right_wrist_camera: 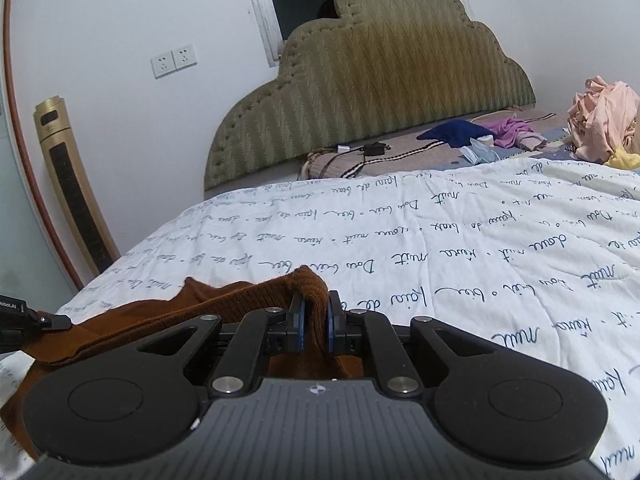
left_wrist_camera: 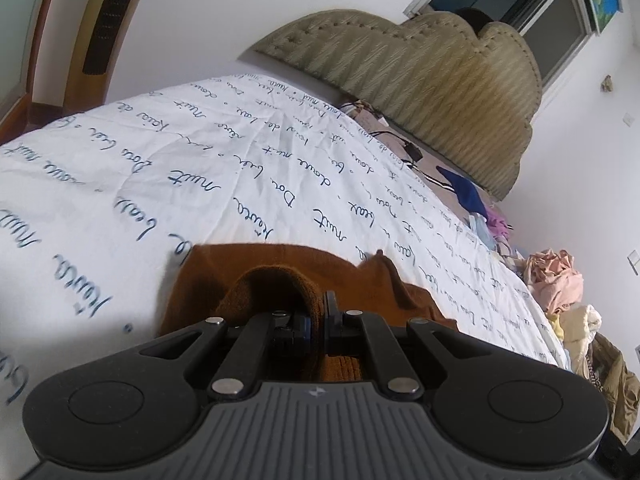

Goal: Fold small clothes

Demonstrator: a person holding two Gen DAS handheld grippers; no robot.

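On the white quilt (right_wrist_camera: 460,248) printed with dark blue script, near its close edge: a brown knit garment (left_wrist_camera: 208,276), lying low and partly lifted. Pinched at two places along one ribbed edge. Left gripper (left_wrist_camera: 318,312) clamped fully on a raised hump of the knit, pads pressed tight with the fabric squeezed thin between them. Right gripper (right_wrist_camera: 315,320) likewise closed on a thicker fold of the same cloth, blue pads (right_wrist_camera: 330,330) showing either side of the bunched rib. Between the two grips, stretched as a band running left to right across the right wrist view, long axis roughly parallel to the padded olive headboard (right_wrist_camera: 372,92); remaining cloth sagging down onto the quilt below. Which end is neck or hem: cannot tell, too bunched. A pointed flap sticking up on the far side in the left wrist view. Tip of the left gripper visible at the left edge of the right wrist view, just beside the brown cloth. Farther off, toward the headboard: a dark blue garment (right_wrist_camera: 456,130), a purple one (right_wrist_camera: 514,130), and a heap of pink cloth (right_wrist_camera: 604,120), all well apart from the brown piece. Against the wall at left, a gold tower fan (right_wrist_camera: 76,188).
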